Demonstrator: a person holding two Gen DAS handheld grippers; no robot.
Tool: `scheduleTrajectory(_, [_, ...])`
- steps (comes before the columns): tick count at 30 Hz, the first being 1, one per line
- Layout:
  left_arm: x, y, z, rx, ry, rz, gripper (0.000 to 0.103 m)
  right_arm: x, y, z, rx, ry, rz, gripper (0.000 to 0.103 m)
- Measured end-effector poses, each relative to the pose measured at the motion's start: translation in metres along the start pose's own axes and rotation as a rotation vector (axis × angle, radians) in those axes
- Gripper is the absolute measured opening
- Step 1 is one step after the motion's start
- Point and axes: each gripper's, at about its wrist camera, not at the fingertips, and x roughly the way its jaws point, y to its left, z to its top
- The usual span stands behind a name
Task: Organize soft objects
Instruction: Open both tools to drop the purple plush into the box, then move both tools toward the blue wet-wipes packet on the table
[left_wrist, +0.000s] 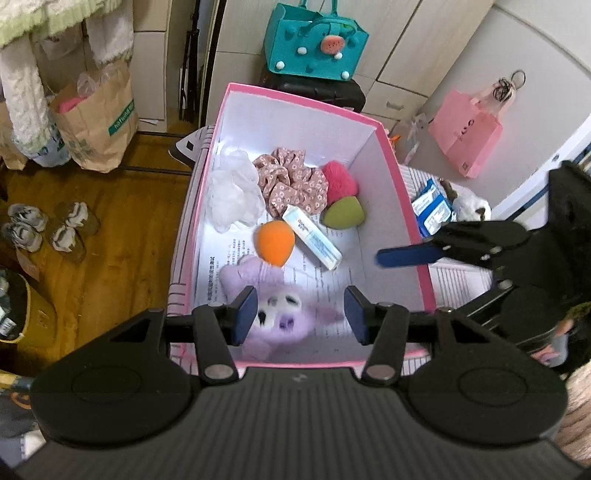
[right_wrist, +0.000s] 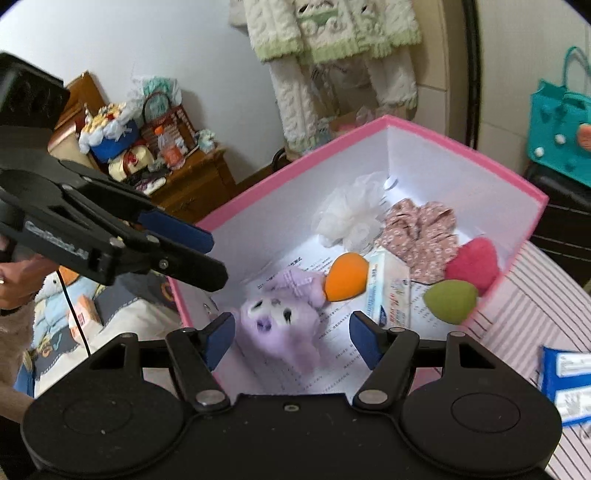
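A pink box (left_wrist: 295, 125) with a white inside stands on a striped cloth. A purple plush toy (left_wrist: 280, 317) lies on printed paper at its near end. Further in are an orange sponge (left_wrist: 275, 242), a green sponge (left_wrist: 343, 216), a pink fluffy heart (left_wrist: 338, 181), a floral scrunchie (left_wrist: 291, 181), a white mesh pouf (left_wrist: 232, 195) and a tissue pack (left_wrist: 312, 238). My left gripper (left_wrist: 300, 315) hovers open over the plush, and the right wrist view shows it empty (right_wrist: 218, 256) above the box's (right_wrist: 280, 206) left rim. My right gripper (right_wrist: 292, 338) is open above the plush (right_wrist: 280, 325); one of its fingers (left_wrist: 406, 254) reaches over the right wall.
A teal felt bag (left_wrist: 314, 44) sits on a black case behind the box. A pink paper bag (left_wrist: 465, 136) hangs at the right. Blue tissue packs (right_wrist: 569, 380) lie on the striped cloth (right_wrist: 524, 317). Brown paper bags (left_wrist: 96, 122) and shoes (left_wrist: 44, 229) stand on the wooden floor.
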Motion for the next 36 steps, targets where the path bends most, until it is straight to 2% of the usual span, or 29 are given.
scheduleTrajectory(7, [-0.025,-0.024,-0.010,0.089,-0.010,0.056,0.052,-0.059,0.013,-0.021,-0.007,-0.088,-0.051,0.074])
scheduleTrajectory(13, [-0.060,-0.053,-0.028,0.178,-0.072,0.053,0.054,-0.106,0.032,-0.048,-0.027,-0.152,-0.086,0.074])
scheduleTrajectory(19, [-0.076,-0.084,-0.048,0.268,-0.083,0.049,0.056,-0.142,0.052,-0.084,-0.060,-0.201,-0.145,0.074])
scheduleTrajectory(26, [-0.085,-0.123,-0.073,0.387,-0.130,0.010,0.059,-0.161,0.059,-0.132,-0.092,-0.269,-0.309,0.075])
scheduleTrajectory(32, [-0.072,-0.156,-0.085,0.463,-0.124,-0.046,0.059,-0.175,0.051,-0.156,-0.086,-0.292,-0.350,0.076])
scheduleTrajectory(36, [-0.061,-0.176,-0.085,0.487,-0.119,-0.077,0.059,-0.184,0.043,-0.167,-0.080,-0.327,-0.368,0.080])
